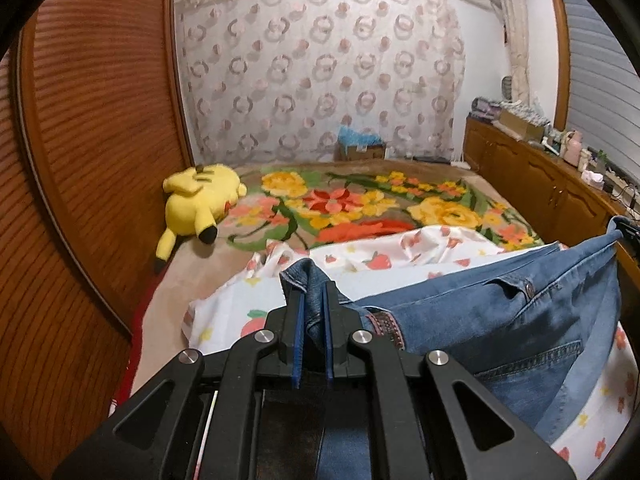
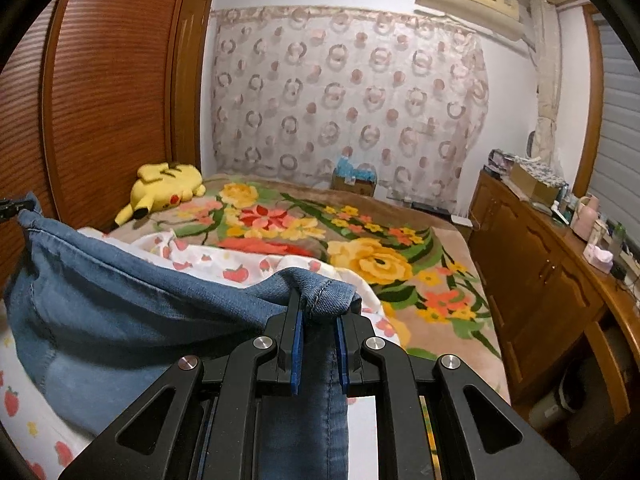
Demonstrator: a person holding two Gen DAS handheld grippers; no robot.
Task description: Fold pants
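Jeans [image 1: 500,320], soft but weighty denim, sag at frame bottom over the bed [image 2: 440,300]. Left hand-held gripper [image 1: 313,320] and right hand-held gripper [image 2: 318,320] each clamp a bunched edge; sturdy hems grip best.

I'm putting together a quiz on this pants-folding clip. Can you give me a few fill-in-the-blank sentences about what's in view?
1. Both the left gripper and the right gripper are shut on the blue ____.
2. The yellow plush toy lies on the ____.
3. The white sheet under the jeans is printed with ____.
4. The blanket on the bed has a ____ pattern.

Missing words: jeans; bed; strawberries; flower
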